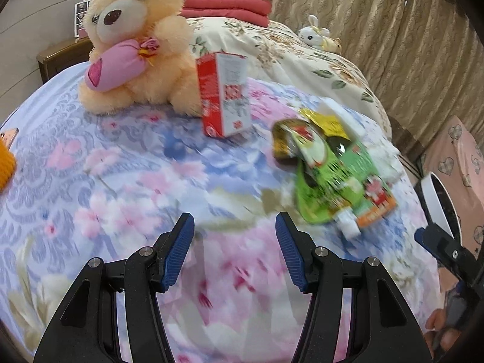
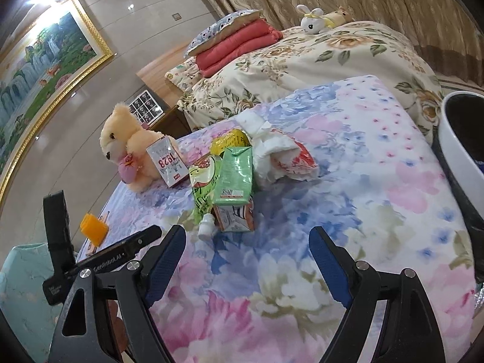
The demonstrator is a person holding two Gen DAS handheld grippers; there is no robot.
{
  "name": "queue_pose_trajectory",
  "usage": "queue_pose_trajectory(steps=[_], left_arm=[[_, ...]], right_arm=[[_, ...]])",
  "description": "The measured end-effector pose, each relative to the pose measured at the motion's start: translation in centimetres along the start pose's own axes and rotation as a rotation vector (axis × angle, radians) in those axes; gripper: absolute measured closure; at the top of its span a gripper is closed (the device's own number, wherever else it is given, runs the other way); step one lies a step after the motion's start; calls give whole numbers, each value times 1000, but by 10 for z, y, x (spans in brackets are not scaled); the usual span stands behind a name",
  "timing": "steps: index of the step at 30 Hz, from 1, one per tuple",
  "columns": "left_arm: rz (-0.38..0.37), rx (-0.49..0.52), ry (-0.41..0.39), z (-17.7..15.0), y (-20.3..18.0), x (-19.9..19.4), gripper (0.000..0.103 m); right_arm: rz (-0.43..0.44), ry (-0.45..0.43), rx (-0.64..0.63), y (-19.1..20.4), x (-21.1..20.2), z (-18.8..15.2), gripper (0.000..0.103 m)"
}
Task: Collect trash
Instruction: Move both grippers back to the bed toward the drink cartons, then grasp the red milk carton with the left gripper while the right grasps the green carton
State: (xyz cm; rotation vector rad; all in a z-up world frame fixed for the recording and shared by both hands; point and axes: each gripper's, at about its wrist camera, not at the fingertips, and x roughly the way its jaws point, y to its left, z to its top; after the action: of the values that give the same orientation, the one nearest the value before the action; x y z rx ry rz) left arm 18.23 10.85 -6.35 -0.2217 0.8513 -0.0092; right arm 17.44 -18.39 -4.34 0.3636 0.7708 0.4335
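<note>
Both grippers, left gripper (image 1: pixel 234 230) and right gripper (image 2: pixel 246 246), hang released above the bed (image 2: pixel 378 139); green pouch (image 2: pixel 201 187) looks light, crinkly, slippery, so pinch its flat edge.

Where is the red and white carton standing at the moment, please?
The red and white carton stands upright on the floral bedspread, just right of the teddy bear and left of the wrapper pile in the left wrist view.

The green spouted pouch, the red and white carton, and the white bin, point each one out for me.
green spouted pouch (image 1: pixel 335 178), left wrist view, on its green printed front.
red and white carton (image 1: pixel 225 96), left wrist view, on its white side panel.
white bin (image 2: pixel 459 151), right wrist view, on its white outer wall.
</note>
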Motion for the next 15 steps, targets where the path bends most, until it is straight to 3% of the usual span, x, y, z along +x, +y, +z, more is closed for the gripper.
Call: queue_pose_trajectory(steps=[4,9,15], left_arm=[[6,-7,3,16,9,13,46],[-1,-15,4,39,16,32,46],[-8,-3,-2,63,15,53,45]], right_arm=[[0,-2,-1,5,11,5,20],[-2,13,-8,11,30,11,41],[2,39,10,11,48,12,51]])
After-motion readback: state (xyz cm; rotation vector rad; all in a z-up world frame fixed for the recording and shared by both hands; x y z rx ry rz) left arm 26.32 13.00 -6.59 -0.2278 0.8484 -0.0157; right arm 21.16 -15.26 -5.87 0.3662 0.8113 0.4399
